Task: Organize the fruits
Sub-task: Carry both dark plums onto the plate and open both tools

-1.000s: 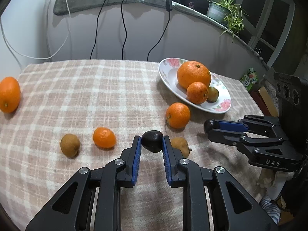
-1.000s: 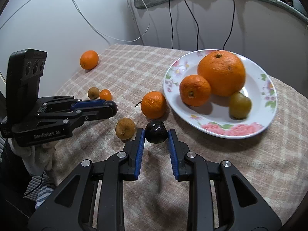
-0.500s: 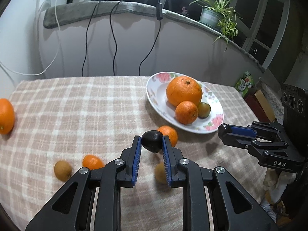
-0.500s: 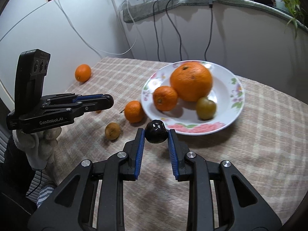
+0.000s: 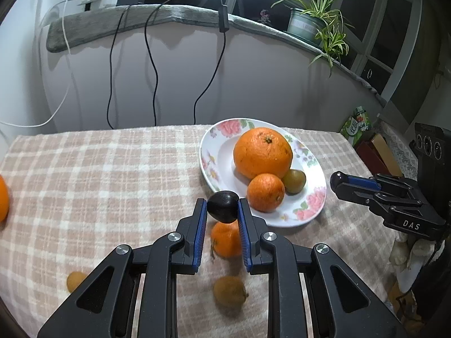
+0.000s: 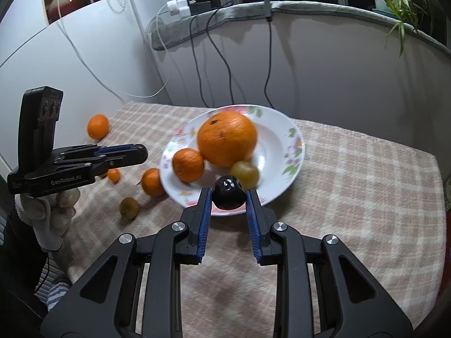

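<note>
- Grippers first: your left gripper [image 5: 222,208] was clamped on a dark plum [image 5: 222,206], its blue pads [image 5: 201,219] pressing both sides, the fruit held off the cloth.
- Your right gripper [image 6: 228,196] was likewise closed on a second dark plum [image 6: 228,196], glossy, with its dimpled end turned up toward the camera.
- The left plum's long axis ran roughly crosswise between the pads, slightly tilted; which end bore the stem you could not have told from the view.
- Both plums hung at the near rim of the flowered plate [image 6: 293,143], the right one over its edge and the left one just short of it.
- On that plate lay a big orange [image 6: 227,138], a smaller tangerine [image 6: 188,165] touching it, and a greenish-brown fruit [image 6: 244,171] beside them.
- Just off the plate on the checked tablecloth [image 6: 352,186] sat another tangerine [image 6: 152,182] and a brown fruit [image 6: 129,208], with a small orange one [image 6: 114,175] farther left.
- A lone orange [image 6: 97,126] rested well apart near the far corner.
- Your gloved hand [image 6: 48,211] showed under the left gripper's body.
</note>
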Demonstrator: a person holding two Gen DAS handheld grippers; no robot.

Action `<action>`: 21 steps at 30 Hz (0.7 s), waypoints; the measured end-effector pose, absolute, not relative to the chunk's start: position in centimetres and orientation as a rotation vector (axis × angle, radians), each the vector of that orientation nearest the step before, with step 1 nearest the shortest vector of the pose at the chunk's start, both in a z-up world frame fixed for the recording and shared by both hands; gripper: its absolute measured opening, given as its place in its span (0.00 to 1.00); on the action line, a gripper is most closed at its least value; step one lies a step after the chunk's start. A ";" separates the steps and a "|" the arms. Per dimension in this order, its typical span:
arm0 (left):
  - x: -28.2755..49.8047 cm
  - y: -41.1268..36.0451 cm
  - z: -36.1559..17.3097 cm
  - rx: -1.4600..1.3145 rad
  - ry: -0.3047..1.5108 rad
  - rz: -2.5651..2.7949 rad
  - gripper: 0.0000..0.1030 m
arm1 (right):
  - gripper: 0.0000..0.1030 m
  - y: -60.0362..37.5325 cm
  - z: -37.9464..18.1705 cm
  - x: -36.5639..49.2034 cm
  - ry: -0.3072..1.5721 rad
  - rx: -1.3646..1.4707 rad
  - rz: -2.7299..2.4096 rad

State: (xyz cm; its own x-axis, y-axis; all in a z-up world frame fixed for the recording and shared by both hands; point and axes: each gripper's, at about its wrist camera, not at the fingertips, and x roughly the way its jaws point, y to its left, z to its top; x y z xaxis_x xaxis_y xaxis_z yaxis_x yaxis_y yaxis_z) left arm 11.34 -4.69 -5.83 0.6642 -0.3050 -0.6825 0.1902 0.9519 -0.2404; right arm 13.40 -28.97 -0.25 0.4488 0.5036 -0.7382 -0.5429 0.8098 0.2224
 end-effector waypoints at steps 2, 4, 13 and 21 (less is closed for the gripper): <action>11.7 -4.9 -5.8 -0.149 0.798 -0.283 0.20 | 0.25 -29.3 -0.4 13.9 0.898 -0.047 0.635; 12.1 -5.0 -5.8 -0.146 0.800 -0.283 0.20 | 0.25 -29.6 -0.5 14.3 0.899 -0.045 0.628; 13.6 -5.5 -6.0 -0.138 0.811 -0.289 0.20 | 0.25 -30.3 -1.1 16.4 0.905 -0.043 0.602; 14.3 -5.8 -6.1 -0.134 0.814 -0.294 0.20 | 0.25 -30.4 -1.5 17.6 0.909 -0.045 0.591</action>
